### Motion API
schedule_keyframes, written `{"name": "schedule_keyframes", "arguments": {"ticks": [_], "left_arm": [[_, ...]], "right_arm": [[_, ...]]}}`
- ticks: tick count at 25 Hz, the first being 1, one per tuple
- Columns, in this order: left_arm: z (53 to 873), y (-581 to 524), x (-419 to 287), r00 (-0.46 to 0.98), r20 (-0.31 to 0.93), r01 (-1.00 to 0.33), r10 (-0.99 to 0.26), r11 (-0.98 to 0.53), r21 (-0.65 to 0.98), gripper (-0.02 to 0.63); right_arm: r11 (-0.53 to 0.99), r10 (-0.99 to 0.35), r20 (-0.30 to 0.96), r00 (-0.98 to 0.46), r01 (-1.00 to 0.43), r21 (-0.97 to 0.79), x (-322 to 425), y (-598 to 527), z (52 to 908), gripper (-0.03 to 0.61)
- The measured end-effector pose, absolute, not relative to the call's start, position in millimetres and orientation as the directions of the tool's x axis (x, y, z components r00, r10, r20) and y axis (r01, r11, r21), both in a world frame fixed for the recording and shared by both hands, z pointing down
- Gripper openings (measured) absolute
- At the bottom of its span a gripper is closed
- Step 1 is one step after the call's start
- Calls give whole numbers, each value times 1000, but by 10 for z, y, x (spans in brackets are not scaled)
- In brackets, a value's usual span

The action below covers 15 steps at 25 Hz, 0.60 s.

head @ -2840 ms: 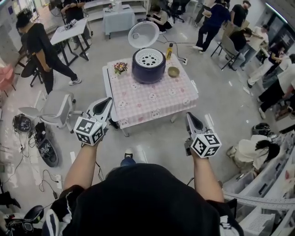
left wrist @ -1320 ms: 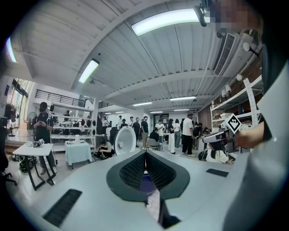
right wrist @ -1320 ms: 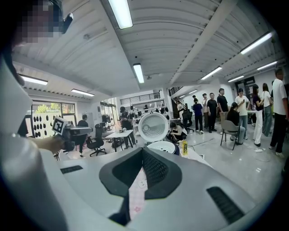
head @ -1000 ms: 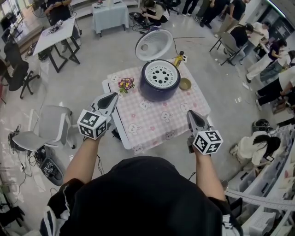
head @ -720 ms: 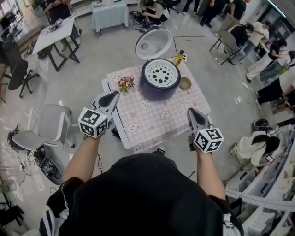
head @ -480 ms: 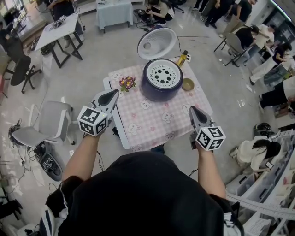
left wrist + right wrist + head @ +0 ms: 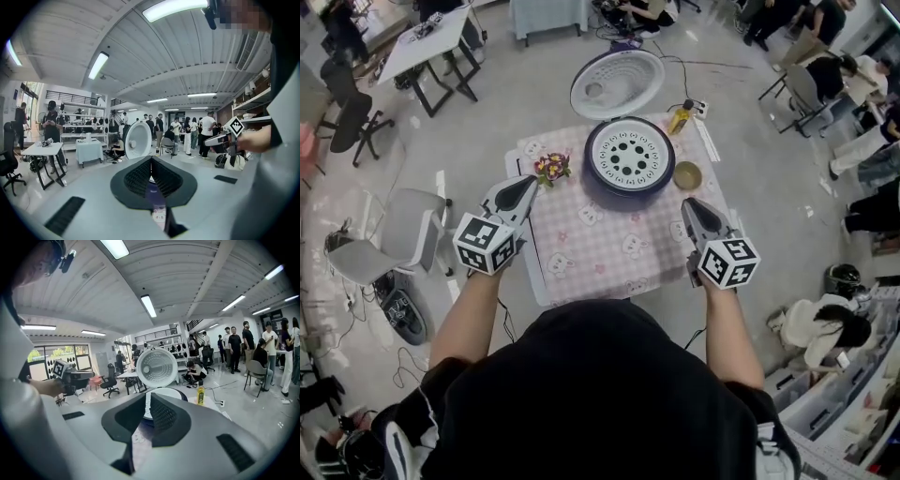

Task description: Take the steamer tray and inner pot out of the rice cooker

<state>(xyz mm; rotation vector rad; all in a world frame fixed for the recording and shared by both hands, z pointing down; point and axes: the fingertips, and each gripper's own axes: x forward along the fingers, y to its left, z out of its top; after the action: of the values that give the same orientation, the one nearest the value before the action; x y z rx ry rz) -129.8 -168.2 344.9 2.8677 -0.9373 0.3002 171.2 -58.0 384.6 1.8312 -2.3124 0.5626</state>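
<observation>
Inside the open dark rice cooker point(image 7: 628, 193), a white, round-holed steamer tray point(image 7: 629, 156).

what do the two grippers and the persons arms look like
Both the left gripper and the right gripper have light grey shells tapering to a point, with black ridged lining inside the jaws. Each carries a white cube printed with black square markers at its rear. The person wears a black top, forearms bare.

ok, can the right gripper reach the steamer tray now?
Probably yes: lid up, steamer tray exposed; right gripper, jaws just been opening, empty, has only the small bowl near its path.
</observation>
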Motion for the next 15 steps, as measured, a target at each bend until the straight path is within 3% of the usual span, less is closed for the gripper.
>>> {"name": "schedule_keyframes", "arguments": {"ticks": [15], "left_arm": [[3780, -2103, -828, 643, 308, -751, -701, -656, 74, 23]], "right_arm": [[556, -683, 419, -598, -798, -233, 2023, -1737, 4210, 71]]}}
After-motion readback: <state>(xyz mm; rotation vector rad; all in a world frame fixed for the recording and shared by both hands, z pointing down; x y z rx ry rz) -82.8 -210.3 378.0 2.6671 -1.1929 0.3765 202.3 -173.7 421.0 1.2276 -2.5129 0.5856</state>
